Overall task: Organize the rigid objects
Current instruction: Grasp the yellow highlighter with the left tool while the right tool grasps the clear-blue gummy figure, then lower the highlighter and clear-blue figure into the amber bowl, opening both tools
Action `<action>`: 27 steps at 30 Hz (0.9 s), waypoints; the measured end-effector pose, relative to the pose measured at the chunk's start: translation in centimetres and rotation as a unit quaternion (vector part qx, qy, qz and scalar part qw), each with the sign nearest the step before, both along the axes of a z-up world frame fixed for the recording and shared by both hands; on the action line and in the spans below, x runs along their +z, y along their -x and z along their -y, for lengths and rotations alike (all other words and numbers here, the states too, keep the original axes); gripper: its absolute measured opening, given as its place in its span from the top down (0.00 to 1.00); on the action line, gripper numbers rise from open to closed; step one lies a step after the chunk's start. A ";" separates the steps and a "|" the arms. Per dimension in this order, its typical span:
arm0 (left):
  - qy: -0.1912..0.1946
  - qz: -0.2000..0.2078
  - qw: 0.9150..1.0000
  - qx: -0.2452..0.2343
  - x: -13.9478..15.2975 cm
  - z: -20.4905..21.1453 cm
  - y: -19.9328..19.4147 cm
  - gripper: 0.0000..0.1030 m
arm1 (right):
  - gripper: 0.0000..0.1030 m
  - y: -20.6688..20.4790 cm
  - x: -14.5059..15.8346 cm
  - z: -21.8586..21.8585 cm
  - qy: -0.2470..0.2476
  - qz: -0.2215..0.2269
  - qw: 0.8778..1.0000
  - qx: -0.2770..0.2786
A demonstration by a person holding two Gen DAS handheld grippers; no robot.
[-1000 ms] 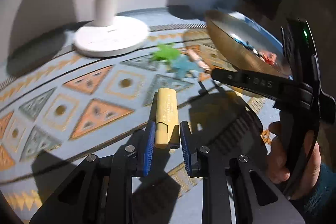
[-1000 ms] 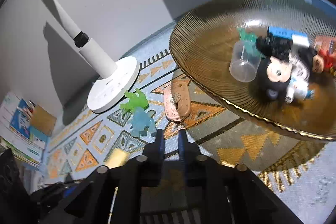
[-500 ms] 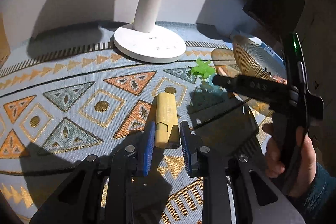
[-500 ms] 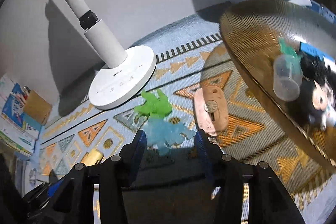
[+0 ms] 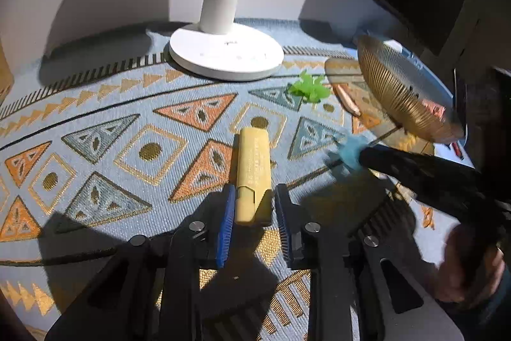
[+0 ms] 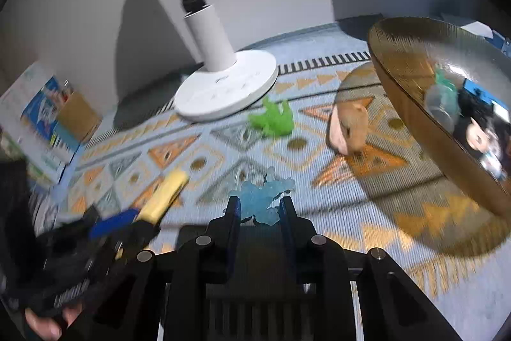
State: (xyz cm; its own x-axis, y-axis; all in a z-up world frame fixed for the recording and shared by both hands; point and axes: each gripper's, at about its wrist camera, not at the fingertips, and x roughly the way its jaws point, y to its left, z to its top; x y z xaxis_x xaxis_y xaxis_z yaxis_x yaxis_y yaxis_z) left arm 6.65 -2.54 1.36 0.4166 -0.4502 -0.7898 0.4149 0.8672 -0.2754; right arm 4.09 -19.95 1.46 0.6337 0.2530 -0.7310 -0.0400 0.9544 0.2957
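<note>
A yellow capped stick (image 5: 254,168) lies on the patterned mat between the pads of my left gripper (image 5: 254,203). Those jaws are opening, and a thin gap shows on each side of the stick. My right gripper (image 6: 259,206) is shut on a pale blue translucent toy figure (image 6: 260,198) just above the mat. In the left wrist view the same blue figure (image 5: 349,152) sits at the tip of the right gripper's black fingers. A green toy figure (image 6: 273,119) and a pinkish oval piece (image 6: 349,127) lie farther back.
A ribbed golden glass plate (image 6: 408,75) at the right holds a clear cup and several small figures. A white lamp base (image 5: 225,55) with its pole stands at the back by the wall. Books and a brown box (image 6: 48,117) sit at the far left.
My right gripper opened, came over the blue figure and shut on it. The left gripper's pads have eased slightly off the yellow stick, which now lies farther left, nearer the lamp.
</note>
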 end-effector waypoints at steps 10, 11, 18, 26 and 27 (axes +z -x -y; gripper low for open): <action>-0.021 0.011 1.000 0.004 0.1 0.4 -0.1 0.66 | 0.39 4.7 -0.9 1.5 -0.005 -0.019 1.000 0.007; -0.035 0.018 0.999 0.003 0.2 0.8 0.0 0.66 | 0.38 4.5 -0.9 1.3 0.003 -0.018 1.000 -0.002; -0.091 0.042 0.995 -0.002 0.2 2.6 0.3 0.71 | 0.43 2.7 -1.1 -0.5 0.072 -0.014 0.997 -0.008; -0.064 0.040 0.997 0.001 1.4 2.7 0.8 0.80 | 0.56 4.3 -0.1 -1.5 0.098 0.011 0.995 0.008; -0.062 0.045 0.997 0.000 1.9 2.9 1.0 0.80 | 0.56 4.7 0.4 -1.3 0.096 0.017 0.995 0.007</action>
State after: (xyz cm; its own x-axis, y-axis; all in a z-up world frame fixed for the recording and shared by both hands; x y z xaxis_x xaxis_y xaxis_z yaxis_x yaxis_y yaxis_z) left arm 5.60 -5.41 3.30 0.4892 -0.3509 -0.7985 0.4329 0.8924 -0.1270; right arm -0.59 -18.68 1.82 0.6569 0.1199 -0.7444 -0.0604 0.9925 0.1066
